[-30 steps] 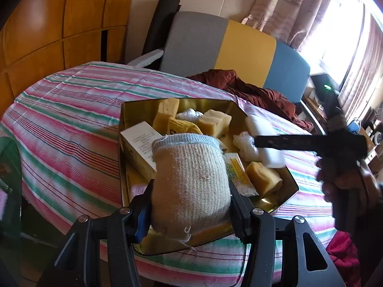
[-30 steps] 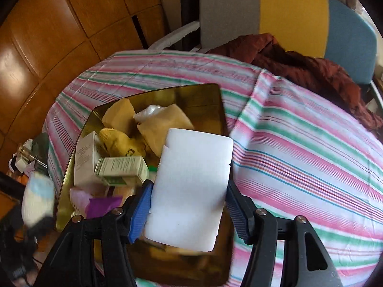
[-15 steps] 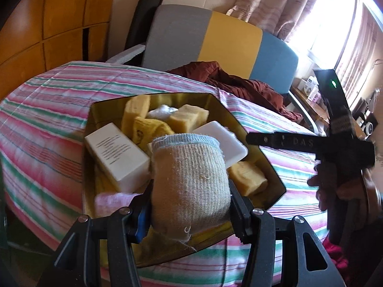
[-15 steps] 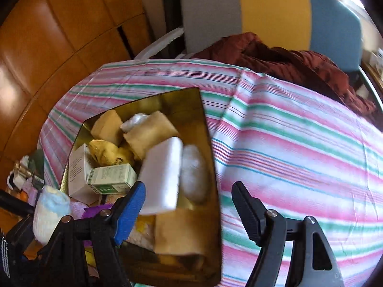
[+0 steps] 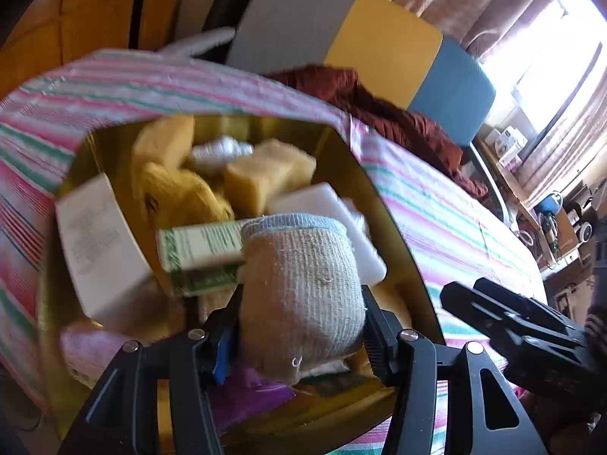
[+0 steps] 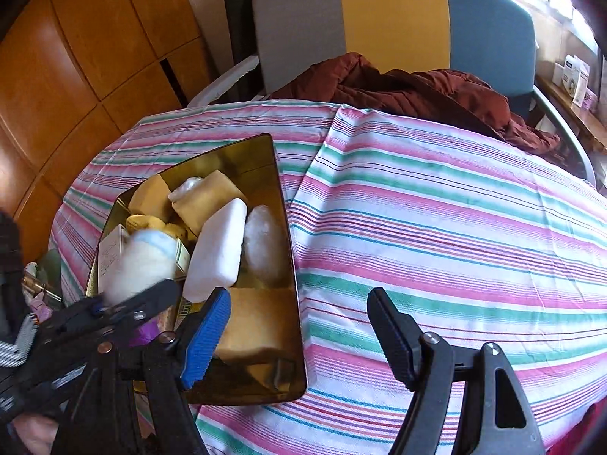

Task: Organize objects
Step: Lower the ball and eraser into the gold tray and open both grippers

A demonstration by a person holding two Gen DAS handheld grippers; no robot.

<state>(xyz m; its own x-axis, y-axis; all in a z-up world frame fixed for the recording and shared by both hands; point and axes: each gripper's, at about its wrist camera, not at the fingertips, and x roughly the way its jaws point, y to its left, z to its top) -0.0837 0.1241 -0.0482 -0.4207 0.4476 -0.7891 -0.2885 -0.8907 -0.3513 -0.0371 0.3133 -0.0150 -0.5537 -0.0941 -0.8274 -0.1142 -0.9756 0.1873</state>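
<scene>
A gold tray on the striped tablecloth holds several items: yellow sponges, a white box, a green-printed box and a white block. My left gripper is shut on a beige knitted roll with a blue rim, held low over the tray's near part. In the right wrist view the roll shows blurred at the left. My right gripper stands open and empty over the tray's right edge.
A chair with a grey, yellow and blue back stands behind the table, and a dark red garment is draped on it. Wooden panels close the left side. A cluttered shelf lies at the far right.
The right gripper opened and let go of the white block, which now lies in the tray, then drew back to the right. The left gripper carried the roll forward and lower over the tray.
</scene>
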